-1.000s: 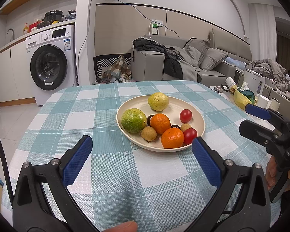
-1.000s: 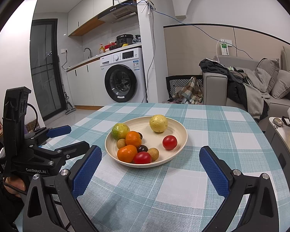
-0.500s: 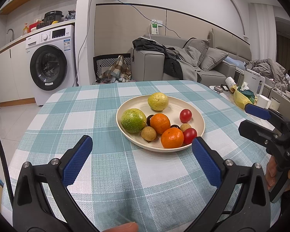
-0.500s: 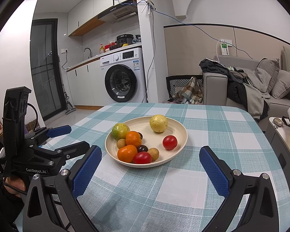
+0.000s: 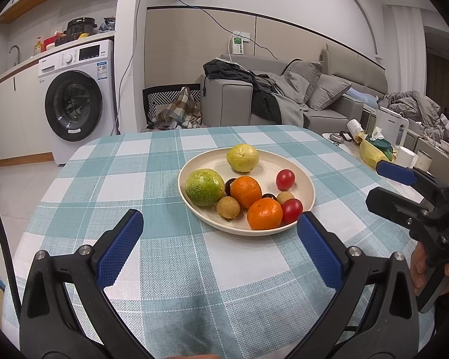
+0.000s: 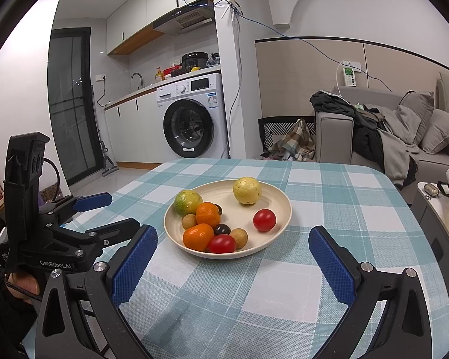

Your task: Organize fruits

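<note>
A cream plate (image 5: 306, 185) (image 6: 280, 223) sits mid-table holding a yellow fruit (image 5: 242, 157) (image 6: 246, 190), a green fruit (image 5: 204, 187) (image 6: 188, 202), two oranges (image 5: 265, 213) (image 6: 198, 237), two red tomatoes (image 5: 285, 179) (image 6: 264, 220), small brown fruits (image 5: 228, 207) and a dark fruit (image 6: 222, 229). My left gripper (image 5: 220, 243) is open and empty, just short of the plate's near rim. My right gripper (image 6: 233, 261) is open and empty, also near the plate. Each gripper shows in the other's view, the right (image 5: 386, 185) and the left (image 6: 104, 212).
The table wears a teal checked cloth (image 5: 152, 179) (image 6: 329, 209). A side table at the right holds a yellow bag (image 5: 371, 151), cups and a white kettle (image 5: 392, 128). A washing machine (image 5: 74, 101) and a grey sofa (image 5: 284, 101) stand beyond the table.
</note>
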A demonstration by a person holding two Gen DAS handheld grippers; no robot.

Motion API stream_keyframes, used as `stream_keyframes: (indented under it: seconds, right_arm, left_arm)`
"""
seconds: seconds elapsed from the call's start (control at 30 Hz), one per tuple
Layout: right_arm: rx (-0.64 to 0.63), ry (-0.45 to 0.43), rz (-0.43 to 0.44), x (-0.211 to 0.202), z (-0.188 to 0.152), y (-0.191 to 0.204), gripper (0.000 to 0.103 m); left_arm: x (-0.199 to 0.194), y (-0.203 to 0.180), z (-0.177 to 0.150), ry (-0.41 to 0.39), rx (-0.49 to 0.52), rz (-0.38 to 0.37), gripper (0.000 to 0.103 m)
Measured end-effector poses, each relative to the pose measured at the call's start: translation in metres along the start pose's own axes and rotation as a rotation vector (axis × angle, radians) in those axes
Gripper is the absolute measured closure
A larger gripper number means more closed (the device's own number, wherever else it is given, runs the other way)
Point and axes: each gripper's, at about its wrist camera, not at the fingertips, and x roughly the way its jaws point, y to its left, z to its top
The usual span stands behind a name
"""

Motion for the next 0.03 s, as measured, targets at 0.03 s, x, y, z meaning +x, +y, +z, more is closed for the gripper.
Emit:
stream_keyframes:
  seconds: [0.03]
  right_arm:
    - [0.0,0.001,0.0,-0.0002,-0.0001,0.0,0.0]
  left_arm:
    - [-0.0001,-0.0001,0.0,0.001,0.0,0.001,0.0]
